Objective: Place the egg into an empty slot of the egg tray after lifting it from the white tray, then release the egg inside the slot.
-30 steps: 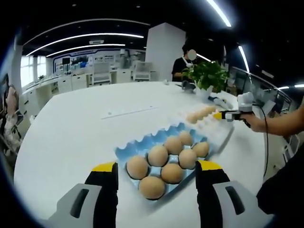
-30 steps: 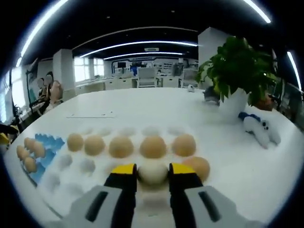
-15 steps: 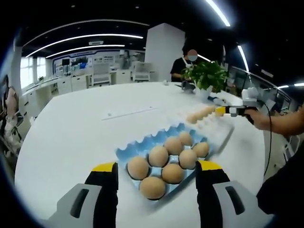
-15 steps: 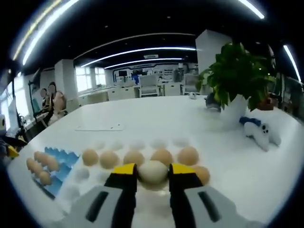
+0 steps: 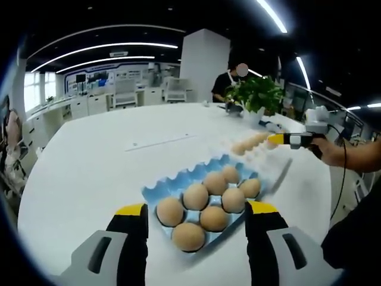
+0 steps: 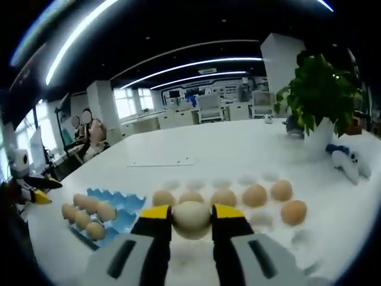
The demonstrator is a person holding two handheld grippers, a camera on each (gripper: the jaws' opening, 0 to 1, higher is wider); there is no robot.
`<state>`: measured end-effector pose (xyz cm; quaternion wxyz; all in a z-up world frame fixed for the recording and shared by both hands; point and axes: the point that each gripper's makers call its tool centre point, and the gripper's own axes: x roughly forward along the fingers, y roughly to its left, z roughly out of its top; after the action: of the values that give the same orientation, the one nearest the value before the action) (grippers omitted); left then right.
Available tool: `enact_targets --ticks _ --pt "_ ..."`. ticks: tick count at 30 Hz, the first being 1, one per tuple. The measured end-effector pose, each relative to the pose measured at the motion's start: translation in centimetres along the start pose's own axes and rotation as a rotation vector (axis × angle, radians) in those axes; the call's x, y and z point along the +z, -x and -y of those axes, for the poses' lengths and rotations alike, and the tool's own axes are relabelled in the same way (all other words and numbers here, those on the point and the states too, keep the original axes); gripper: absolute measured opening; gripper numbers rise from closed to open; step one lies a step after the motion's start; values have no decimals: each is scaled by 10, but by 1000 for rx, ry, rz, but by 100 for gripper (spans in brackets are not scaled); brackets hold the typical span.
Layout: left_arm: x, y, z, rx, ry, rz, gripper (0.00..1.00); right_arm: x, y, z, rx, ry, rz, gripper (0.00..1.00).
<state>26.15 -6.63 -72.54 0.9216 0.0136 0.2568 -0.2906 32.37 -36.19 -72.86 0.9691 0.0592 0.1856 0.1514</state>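
Observation:
My right gripper (image 6: 191, 215) is shut on a pale egg (image 6: 191, 219), held in the air above the white tray (image 6: 266, 221). That tray holds several brown eggs (image 6: 255, 195). The blue egg tray (image 6: 127, 204) lies to the left of it, with several eggs in its near slots. In the left gripper view my left gripper (image 5: 196, 210) stands open low over the blue egg tray (image 5: 171, 182), whose brown eggs (image 5: 196, 196) sit between the jaws. The right gripper (image 5: 288, 139) shows at the right over the white tray (image 5: 277, 167), held by a hand.
A potted plant (image 6: 322, 98) and a white-and-blue toy (image 6: 347, 162) stand at the table's far right. A flat strip (image 6: 161, 162) lies further back on the white table. People sit at the far left, and one person (image 5: 227, 83) stands behind the plant (image 5: 257, 95).
My right gripper has risen with the egg and swung left, so the blue egg tray shows more fully. The left gripper has barely moved.

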Motion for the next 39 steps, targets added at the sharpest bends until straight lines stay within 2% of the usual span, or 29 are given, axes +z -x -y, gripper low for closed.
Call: enact_targets --ticks 5,19,21,24,29,39 --pt "1 1 0 1 -2 1 65 -9 -5 -31 73 6 -24 25" --pt "-1 1 -1 4 4 -1 65 -29 -9 -87 236 57 -79 25" --pt "-1 1 -1 6 3 -1 65 -32 -9 -94 260 74 -85 25" --pt "-1 2 -1 4 1 -1 64 -38 -10 -106 294 144 -100 25" --pt "-1 1 -1 4 2 -3 64 -47 -15 -118 337 212 -126 25" --pt "-2 3 -3 10 5 -3 64 -59 -17 -120 368 224 -165 26"
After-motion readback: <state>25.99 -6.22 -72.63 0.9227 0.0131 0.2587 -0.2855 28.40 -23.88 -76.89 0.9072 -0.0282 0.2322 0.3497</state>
